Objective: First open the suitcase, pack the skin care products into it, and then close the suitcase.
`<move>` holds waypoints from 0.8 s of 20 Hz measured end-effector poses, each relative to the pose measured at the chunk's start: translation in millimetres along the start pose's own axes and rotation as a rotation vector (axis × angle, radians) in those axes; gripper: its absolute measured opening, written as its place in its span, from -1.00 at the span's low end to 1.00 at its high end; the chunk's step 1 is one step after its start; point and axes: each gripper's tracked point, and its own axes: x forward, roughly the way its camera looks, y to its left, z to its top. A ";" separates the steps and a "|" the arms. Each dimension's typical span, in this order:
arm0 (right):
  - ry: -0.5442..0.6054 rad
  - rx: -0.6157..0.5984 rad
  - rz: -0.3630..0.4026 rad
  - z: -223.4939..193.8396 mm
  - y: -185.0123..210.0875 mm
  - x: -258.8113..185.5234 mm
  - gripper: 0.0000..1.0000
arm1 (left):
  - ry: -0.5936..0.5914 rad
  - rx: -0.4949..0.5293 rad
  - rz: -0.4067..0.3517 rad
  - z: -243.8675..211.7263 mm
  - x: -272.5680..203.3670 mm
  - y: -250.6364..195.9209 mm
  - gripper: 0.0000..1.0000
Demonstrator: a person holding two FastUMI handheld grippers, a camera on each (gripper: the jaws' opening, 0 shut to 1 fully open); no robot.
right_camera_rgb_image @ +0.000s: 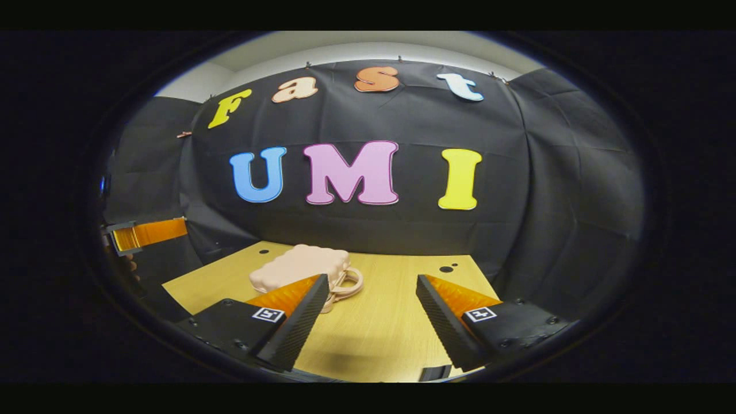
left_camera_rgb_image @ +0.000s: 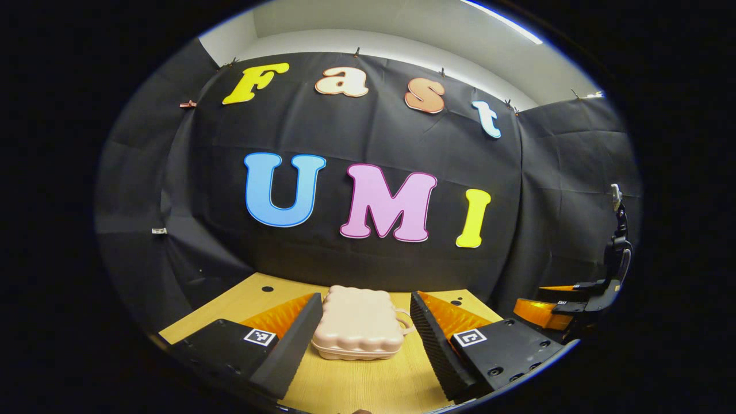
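A small pale pink suitcase with a scalloped edge lies flat and closed on the wooden table, its handle pointing right. In the left gripper view it sits straight ahead of my left gripper, which is open and held short of it. In the right gripper view the suitcase lies ahead and to the left, partly behind the left finger; its looped handle faces the middle of the table. My right gripper is open with nothing between its fingers.
The other gripper shows at the right edge of the left gripper view, and the left one at the left edge of the right gripper view. Small dark holes dot the table near the back wall.
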 end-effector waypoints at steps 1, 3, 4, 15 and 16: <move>-0.005 0.000 0.001 0.9 1.0 0.0 0.94 | 0.001 -0.015 -0.003 0.8 0.6 -1.9 0.92; -0.011 0.004 0.004 2.3 2.6 -0.8 0.94 | -0.003 -0.017 -0.007 1.6 0.0 -4.3 0.93; -0.012 0.006 0.004 2.6 2.0 0.5 0.94 | -0.003 -0.008 -0.004 -0.2 1.2 -2.8 0.92; 0.000 0.004 0.006 1.8 3.3 4.2 0.94 | 0.022 -0.007 -0.007 -5.5 6.5 -4.2 0.92; 0.004 0.002 0.008 0.7 4.1 4.9 0.94 | 0.027 -0.006 -0.004 -8.0 7.6 -2.8 0.92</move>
